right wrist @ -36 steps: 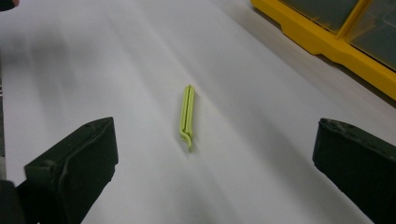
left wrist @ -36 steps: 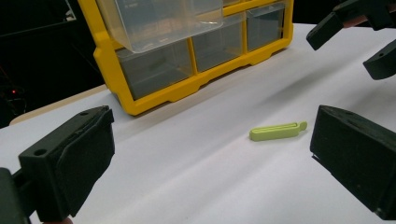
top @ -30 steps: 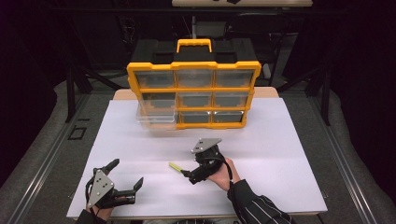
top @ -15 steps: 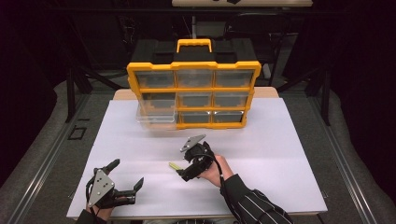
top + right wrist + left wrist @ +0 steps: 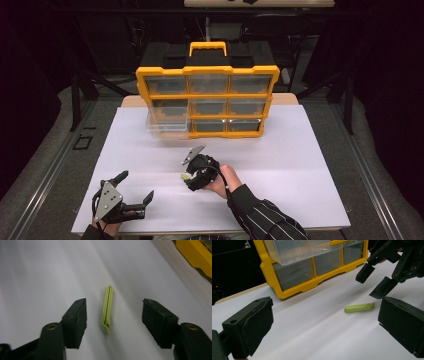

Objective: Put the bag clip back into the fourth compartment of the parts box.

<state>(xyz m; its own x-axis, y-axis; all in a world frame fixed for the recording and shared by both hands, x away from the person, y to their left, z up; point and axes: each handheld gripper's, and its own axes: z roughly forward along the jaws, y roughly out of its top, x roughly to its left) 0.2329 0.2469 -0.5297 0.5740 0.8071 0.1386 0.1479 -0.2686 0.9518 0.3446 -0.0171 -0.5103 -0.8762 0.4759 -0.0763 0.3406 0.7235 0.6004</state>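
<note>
right gripper [image 5: 113,315] hangs over a small green clip [image 5: 107,310] lying flat on the white table [image 5: 300,165], jaws spread wide, one either side of it, nothing held. clip looks light, thin, stiff plastic, likely to skid; best pinched across its long narrow sides near the middle. left gripper [image 5: 135,192] rests near the table's front edge, jaws apart, empty. yellow drawer organizer [image 5: 207,100] stands well behind, one clear drawer [image 5: 167,122] pulled out. nothing blocks the approach.
</note>
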